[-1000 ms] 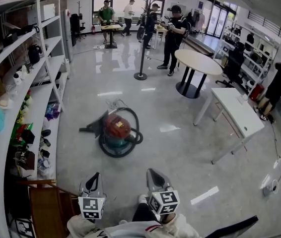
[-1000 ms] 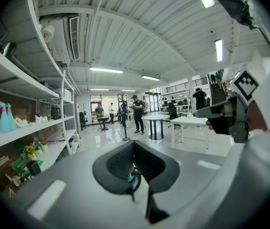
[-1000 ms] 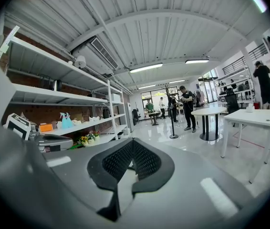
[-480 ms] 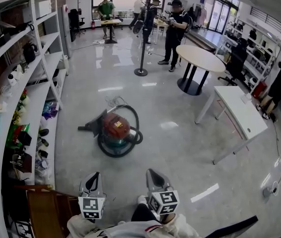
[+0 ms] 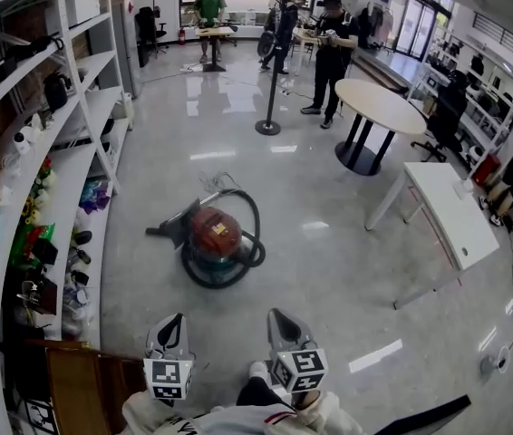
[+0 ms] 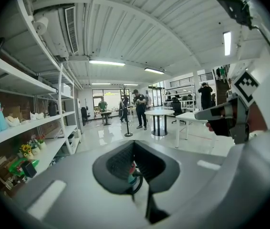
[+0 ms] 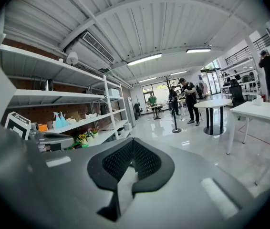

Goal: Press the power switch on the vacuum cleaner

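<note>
A: Whereabouts of the vacuum cleaner (image 5: 216, 232)?

B: Down on the glossy floor (image 5: 329, 270), at one o'clock from the left gripper (image 5: 176, 320) and eleven o'clock from the right gripper (image 5: 277, 316). Well apart from both. Red on top, teal at the base, with a black hose (image 5: 255, 220) looped round the body from twelve to five o'clock.

A: And the left gripper, open or closed?

B: Pinched together at the tips, with nothing held. Through the small gap behind the tips, just a sliver of the vacuum cleaner far off on the floor.

A: Right gripper?

B: Likewise closed tip to tip, nothing between the pads, pointing out over the floor. Both held low at six o'clock in the head view, side by side, not touching each other.

A: Anything round about?

B: Shelving (image 5: 75, 125) at nine o'clock of the vacuum cleaner, crowded with small things. A white desk (image 5: 451, 211) at three o'clock and a round table (image 5: 382, 105) at two o'clock. At one o'clock a person in black (image 5: 333, 43), standing near that table, with a black post (image 5: 273, 80) at twelve.
</note>
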`<state>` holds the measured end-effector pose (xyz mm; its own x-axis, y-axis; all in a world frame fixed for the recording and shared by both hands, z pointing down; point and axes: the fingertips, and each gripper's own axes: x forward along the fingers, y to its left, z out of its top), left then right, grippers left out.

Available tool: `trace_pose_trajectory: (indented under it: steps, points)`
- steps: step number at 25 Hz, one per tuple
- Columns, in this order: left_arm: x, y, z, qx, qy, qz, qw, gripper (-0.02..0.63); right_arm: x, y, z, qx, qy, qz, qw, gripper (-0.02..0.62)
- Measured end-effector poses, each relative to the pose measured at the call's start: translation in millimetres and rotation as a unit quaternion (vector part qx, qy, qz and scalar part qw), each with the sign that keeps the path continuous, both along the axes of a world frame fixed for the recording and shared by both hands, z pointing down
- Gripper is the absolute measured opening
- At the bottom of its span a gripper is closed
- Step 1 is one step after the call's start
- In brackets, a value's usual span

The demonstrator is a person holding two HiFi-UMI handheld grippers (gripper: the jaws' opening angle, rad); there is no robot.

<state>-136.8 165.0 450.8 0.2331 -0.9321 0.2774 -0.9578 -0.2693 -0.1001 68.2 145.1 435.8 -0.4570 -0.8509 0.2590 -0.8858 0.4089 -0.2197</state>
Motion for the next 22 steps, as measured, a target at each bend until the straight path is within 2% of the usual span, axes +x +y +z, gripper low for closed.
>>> trace_pose_trajectory:
  steps: [7, 22]
  points:
    - [11, -26, 2, -0.009, -0.003, -0.020, 0.9998, 0.000, 12, -33, -2, 0.000, -0.002, -0.019, 1.000, 0.001]
    - [55, -86, -7, -0.002, -0.015, -0.046, 0.9988, 0.000, 58, -101, 1, 0.001, -0.007, -0.046, 0.999, 0.001]
